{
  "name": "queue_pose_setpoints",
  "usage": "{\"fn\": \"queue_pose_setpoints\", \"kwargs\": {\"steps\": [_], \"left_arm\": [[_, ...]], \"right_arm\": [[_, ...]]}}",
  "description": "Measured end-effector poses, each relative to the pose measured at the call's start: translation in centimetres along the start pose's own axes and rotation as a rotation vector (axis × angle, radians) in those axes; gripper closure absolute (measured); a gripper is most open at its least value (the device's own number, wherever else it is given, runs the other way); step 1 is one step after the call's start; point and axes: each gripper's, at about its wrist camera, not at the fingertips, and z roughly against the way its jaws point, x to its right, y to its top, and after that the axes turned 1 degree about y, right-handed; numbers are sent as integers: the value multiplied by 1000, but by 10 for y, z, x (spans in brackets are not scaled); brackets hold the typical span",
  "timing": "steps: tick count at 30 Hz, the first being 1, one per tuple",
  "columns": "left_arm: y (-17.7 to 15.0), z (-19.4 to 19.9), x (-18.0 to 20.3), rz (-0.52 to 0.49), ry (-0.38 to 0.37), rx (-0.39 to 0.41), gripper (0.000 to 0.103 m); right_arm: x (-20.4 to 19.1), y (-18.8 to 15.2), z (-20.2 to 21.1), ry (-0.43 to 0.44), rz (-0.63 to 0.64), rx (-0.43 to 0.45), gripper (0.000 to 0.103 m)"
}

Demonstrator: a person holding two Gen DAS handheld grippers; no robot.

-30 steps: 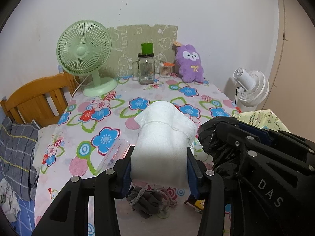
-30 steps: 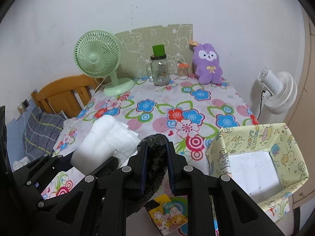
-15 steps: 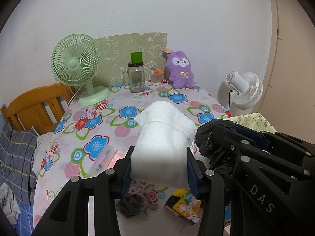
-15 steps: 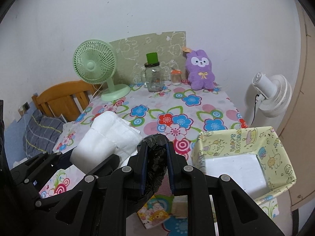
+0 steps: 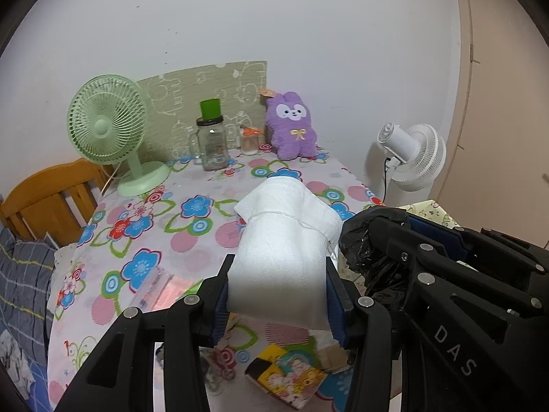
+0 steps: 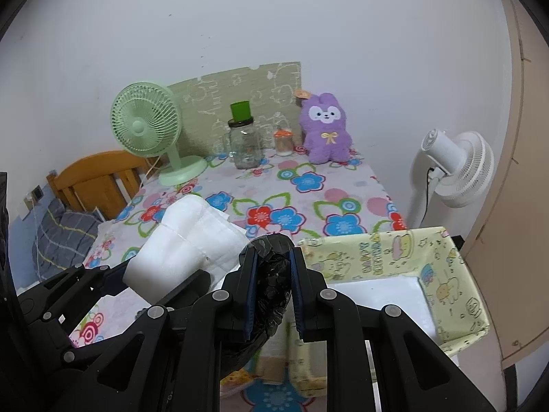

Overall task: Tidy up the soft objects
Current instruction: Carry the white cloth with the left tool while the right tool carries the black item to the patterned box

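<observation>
My left gripper (image 5: 278, 295) is shut on a folded white foam sheet (image 5: 281, 247), held up over the flowered tablecloth (image 5: 192, 233); the same sheet (image 6: 185, 247) shows at the left of the right wrist view. Beside it, my right gripper (image 6: 272, 295) is shut on a crumpled black plastic bag (image 6: 271, 274), which also appears at the right of the left wrist view as a black bag (image 5: 360, 243). A yellow patterned fabric bin (image 6: 384, 257) with a white bottom stands just right of the bag, below and ahead of the right gripper. A purple plush rabbit (image 5: 293, 130) sits at the back of the table.
At the back stand a green desk fan (image 5: 109, 127), a glass jar (image 5: 212, 147) with a green cup on it, and a small jar (image 5: 249, 140). A white floor fan (image 6: 453, 168) is off the right edge. A wooden chair (image 5: 48, 199) is at left. A colourful booklet (image 5: 288, 377) lies below.
Both grippers have drawn back and to the right with their loads, so the table looks farther off. The yellow bin has come closer under the right gripper. Neither grip has changed.
</observation>
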Motion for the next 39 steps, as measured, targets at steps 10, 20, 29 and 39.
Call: {"fn": "queue_pose_setpoints", "kwargs": {"steps": [10,20,29,39], "left_arm": [[5,-12,32,-30,-31,-5,55],[8,-24,60,-64,-69,-13,55],[9,-40,82,-97,-108,-35,55],[4,-66,106,-153,-147,-80,54]], "right_arm": [[34,-2,0,-36,-28,9,82],[64,-5,0,-75,-60,13,82],[88,-9,-4,-119,-94,2,82],[116,-16,-19,-154,-140,-29,82]]}}
